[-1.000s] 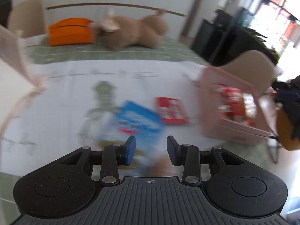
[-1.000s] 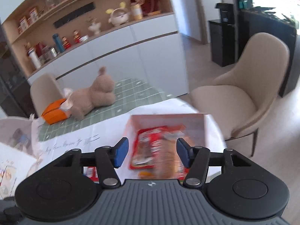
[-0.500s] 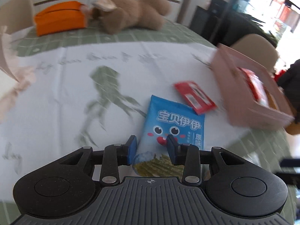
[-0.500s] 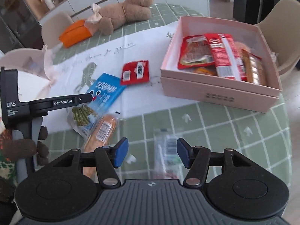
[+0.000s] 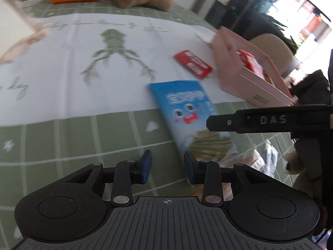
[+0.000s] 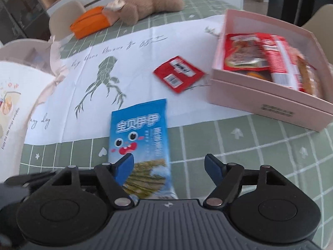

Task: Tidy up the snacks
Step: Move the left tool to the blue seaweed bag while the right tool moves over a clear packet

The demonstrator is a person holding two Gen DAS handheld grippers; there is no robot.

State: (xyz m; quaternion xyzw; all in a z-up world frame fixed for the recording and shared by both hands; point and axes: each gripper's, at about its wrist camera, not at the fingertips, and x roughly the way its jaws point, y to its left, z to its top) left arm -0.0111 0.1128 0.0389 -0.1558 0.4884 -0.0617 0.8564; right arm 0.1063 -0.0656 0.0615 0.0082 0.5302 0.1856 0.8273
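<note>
Two loose packets: a blue bag [image 6: 141, 145] and a red sachet [image 6: 179, 74] are seen flat on the bench [image 6: 239, 145], both outside the pink box [image 6: 270, 102].
Blue bag, place: it lies half on the white printed sheet [image 6: 129, 62], half on the green check cloth, its lower end under the right gripper [image 6: 168, 166].
Blue bag, handling: it is judged light, soft and crinkly, with a slick film and brittle crisps inside; a hard squeeze across the middle could crush them.
Blue bag, hold: a pinch across the narrow width or at the flat sealed end is judged best.
Red sachet: thin, flat, just beside the box's wall; an edge would have to be lifted.
Box: snacks are already held inside.
Right gripper: its jaws have just been opening; they stand wide, nothing pressed.
Left gripper [image 5: 167, 165]: narrowly parted, empty, just left of the bag.
</note>
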